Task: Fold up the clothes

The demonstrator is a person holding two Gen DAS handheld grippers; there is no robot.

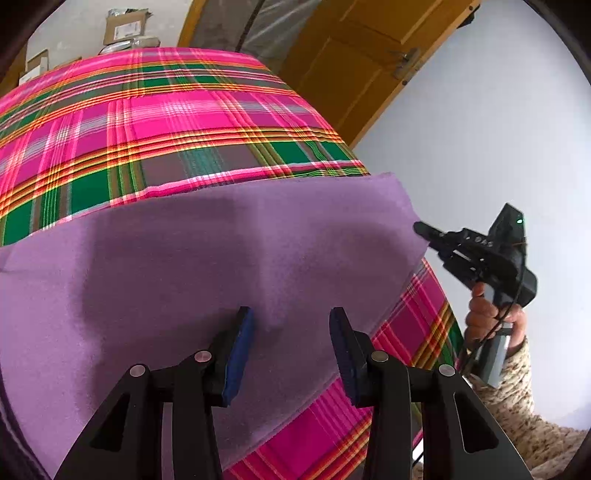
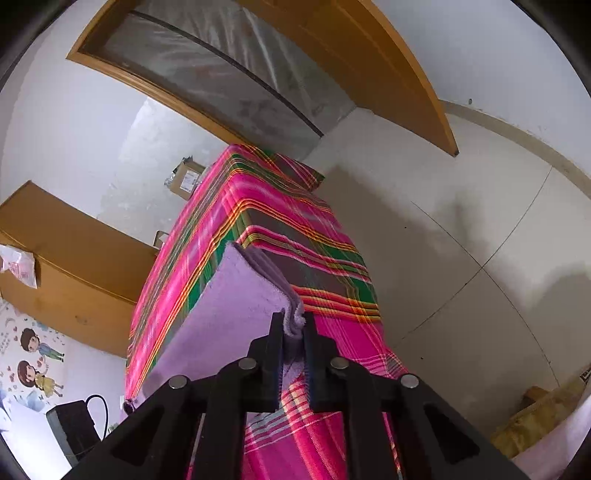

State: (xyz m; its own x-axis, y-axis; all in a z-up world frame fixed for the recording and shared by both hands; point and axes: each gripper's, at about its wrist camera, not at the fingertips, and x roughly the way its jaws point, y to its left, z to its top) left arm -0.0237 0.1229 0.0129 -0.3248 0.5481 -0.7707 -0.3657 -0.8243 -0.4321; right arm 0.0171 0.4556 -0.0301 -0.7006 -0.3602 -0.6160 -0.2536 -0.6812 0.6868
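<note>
A purple cloth (image 1: 207,266) lies spread on a table under a pink and green plaid cover (image 1: 177,122). My left gripper (image 1: 291,317) hovers over the cloth's near part, its blue-padded fingers (image 1: 240,350) apart with nothing pressed between them. In the right wrist view, my right gripper (image 2: 293,326) is shut on the folded corner of the purple cloth (image 2: 236,306), whose layered edge pokes up between the fingers. The left wrist view shows the right gripper (image 1: 424,230) at the cloth's right edge, held by a hand (image 1: 484,314) in a speckled sleeve.
The plaid-covered table (image 2: 280,229) drops off to a pale tiled floor (image 2: 461,258) on the right. Behind it are cardboard boxes (image 1: 125,26), a wooden door (image 1: 351,62) and a wooden cabinet (image 2: 74,258). A dark device with a cable (image 2: 74,424) sits low at the left.
</note>
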